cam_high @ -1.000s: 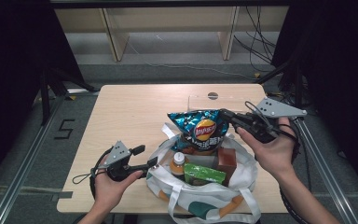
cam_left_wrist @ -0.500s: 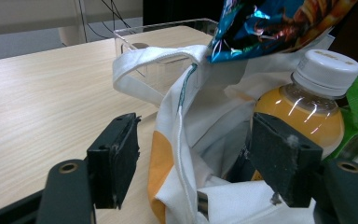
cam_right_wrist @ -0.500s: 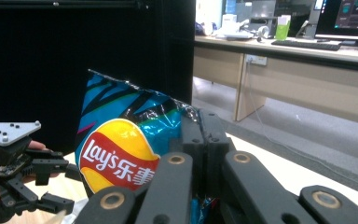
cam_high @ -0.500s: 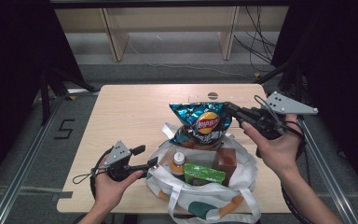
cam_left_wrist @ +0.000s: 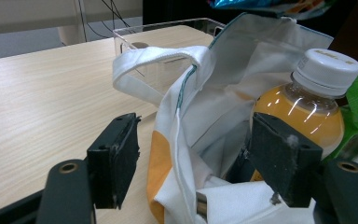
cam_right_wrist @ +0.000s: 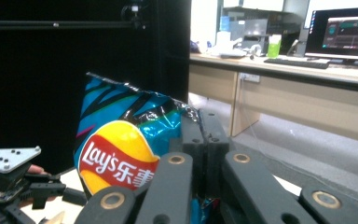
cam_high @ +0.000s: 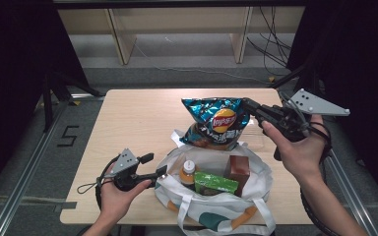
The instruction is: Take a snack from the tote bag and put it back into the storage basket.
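A pale wooden table (cam_high: pixel 138 118) is carrying a white tote bag (cam_high: pixel 216 206) that is sitting open at its near edge, while a clear plastic box (cam_left_wrist: pixel 168 46) is resting on the tabletop just behind that bag.

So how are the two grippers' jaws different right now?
The right gripper has its jaws shut on the chip bag, holding it up above the tote bag. The left gripper has its jaws open, either side of the tote bag's rim, low at the table. Both are hand-held, with black jaws.
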`<state>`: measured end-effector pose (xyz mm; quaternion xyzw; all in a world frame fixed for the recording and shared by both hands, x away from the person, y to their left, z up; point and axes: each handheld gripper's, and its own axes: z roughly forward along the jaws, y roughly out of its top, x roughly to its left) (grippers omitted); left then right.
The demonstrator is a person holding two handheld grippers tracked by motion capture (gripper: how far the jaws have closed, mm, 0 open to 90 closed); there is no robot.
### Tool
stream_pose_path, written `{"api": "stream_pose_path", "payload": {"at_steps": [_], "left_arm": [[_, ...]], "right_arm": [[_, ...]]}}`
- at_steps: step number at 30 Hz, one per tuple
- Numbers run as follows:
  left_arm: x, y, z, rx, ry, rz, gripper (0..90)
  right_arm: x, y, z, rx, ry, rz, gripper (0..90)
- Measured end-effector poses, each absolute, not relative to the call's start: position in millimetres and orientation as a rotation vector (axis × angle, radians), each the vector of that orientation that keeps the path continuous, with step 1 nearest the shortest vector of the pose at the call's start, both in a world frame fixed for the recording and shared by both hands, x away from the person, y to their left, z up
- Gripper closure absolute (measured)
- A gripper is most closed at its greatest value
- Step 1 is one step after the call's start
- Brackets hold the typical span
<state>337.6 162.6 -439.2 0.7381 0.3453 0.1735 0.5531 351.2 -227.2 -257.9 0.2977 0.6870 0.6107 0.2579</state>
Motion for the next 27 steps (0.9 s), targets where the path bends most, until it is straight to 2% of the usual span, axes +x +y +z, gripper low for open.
{"api": "stream_pose_path", "payload": {"at_steps": [27], "left_arm": [[337, 163, -440, 1.745, 0.837, 0.405, 32.2]], "right_arm": [[353, -249, -234, 0.794, 1.769, 1.664, 90.0]]}}
